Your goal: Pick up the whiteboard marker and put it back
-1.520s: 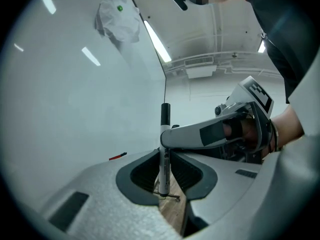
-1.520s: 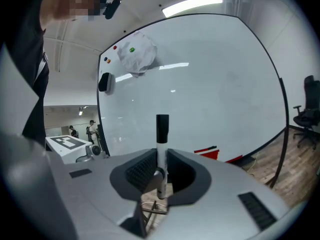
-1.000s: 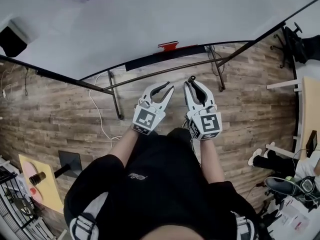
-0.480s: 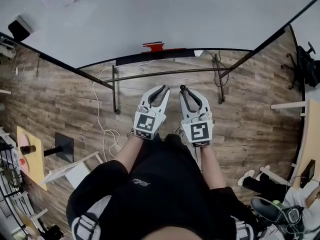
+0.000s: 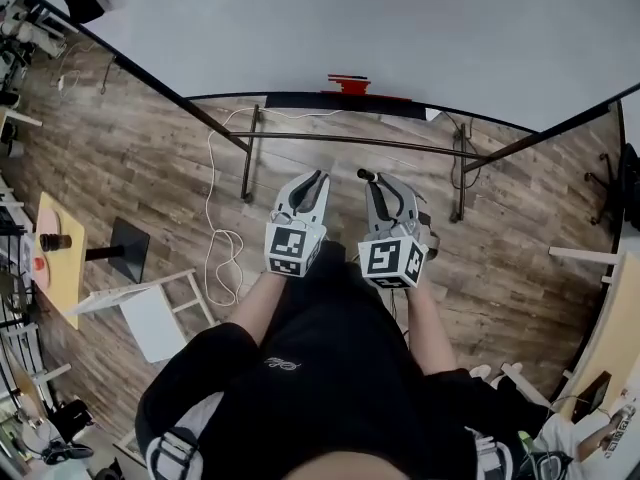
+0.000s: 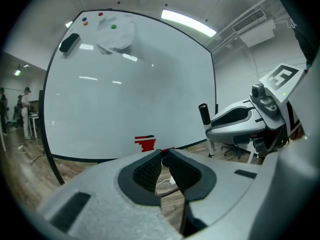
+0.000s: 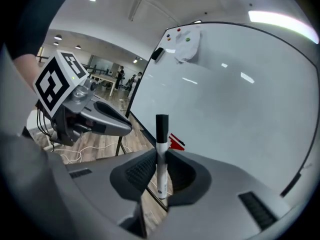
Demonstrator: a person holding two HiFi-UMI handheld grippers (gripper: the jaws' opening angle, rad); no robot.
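One whiteboard marker (image 7: 161,134), upright, gripped in right tool (image 7: 160,157)

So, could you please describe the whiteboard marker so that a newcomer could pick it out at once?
In front of the big whiteboard, the person holds two grippers side by side. The whiteboard marker stands upright, clamped in the jaws of the right gripper. It is a slim white stick with a black cap on top; the left gripper has nothing between its jaws.

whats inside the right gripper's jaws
A whiteboard marker, upright with its black cap up, clamped by the right gripper. The jaws cover the sides of its barrel where they grip.
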